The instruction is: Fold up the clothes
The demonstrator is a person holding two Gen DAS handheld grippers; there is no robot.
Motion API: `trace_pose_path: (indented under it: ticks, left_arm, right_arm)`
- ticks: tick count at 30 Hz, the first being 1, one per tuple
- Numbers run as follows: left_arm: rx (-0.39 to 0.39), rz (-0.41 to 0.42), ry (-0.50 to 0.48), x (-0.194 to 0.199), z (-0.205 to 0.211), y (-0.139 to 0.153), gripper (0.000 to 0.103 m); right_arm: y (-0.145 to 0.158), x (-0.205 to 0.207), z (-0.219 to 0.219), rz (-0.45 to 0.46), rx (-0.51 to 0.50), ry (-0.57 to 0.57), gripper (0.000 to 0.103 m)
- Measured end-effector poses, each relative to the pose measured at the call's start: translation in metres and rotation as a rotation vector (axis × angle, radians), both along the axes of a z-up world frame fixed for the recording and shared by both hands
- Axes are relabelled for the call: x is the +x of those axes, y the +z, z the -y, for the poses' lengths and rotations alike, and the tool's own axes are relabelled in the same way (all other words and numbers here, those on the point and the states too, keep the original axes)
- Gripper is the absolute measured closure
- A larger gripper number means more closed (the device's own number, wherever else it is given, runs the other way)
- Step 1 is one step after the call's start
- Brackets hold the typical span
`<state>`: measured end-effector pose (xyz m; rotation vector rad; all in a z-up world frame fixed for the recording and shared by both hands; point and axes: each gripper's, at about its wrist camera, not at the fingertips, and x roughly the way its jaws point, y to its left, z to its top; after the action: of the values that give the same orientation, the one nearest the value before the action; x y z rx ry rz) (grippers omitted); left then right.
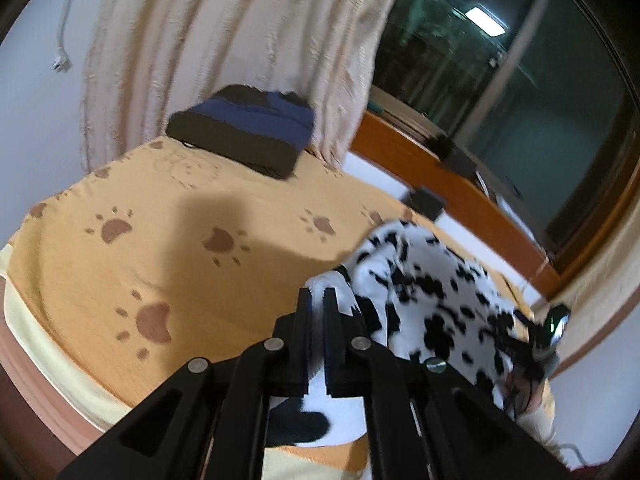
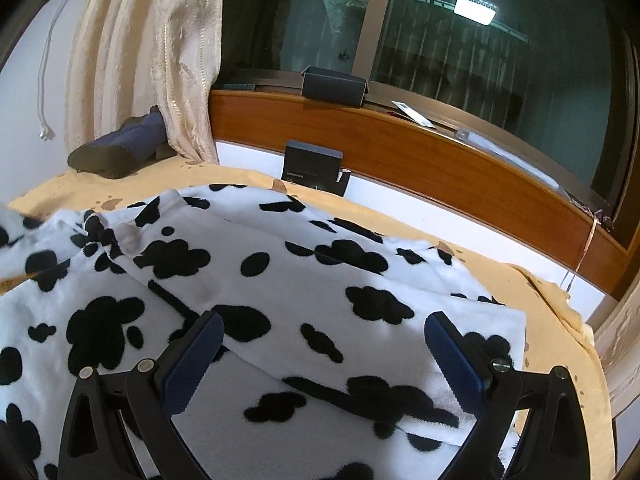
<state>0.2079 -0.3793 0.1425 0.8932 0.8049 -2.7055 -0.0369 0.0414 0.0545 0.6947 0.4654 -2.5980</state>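
Garment point(image 2: 320, 280) edge is pinched in the left gripper point(image 1: 319, 300) and lifted, spreading rightward under the right gripper point(image 2: 324, 344), whose jaws gape

Bed point(image 1: 80, 272) under cow-print garment point(image 2: 280, 280)
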Motion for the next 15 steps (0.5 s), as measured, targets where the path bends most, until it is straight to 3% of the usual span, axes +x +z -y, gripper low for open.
trace_pose_path:
  ticks: [6, 15]
  left_arm:
    - [0.03, -0.041, 0.067, -0.008, 0.036, 0.024, 0.098]
    - [0.152, -0.058, 0.145, -0.03, 0.083, 0.036, 0.098]
  right_arm:
    - [-0.001, -0.002, -0.001, 0.011, 0.0, -0.005, 0.001]
    - [-0.003, -0.009, -0.004, 0.043, -0.004, -0.026, 0.001]
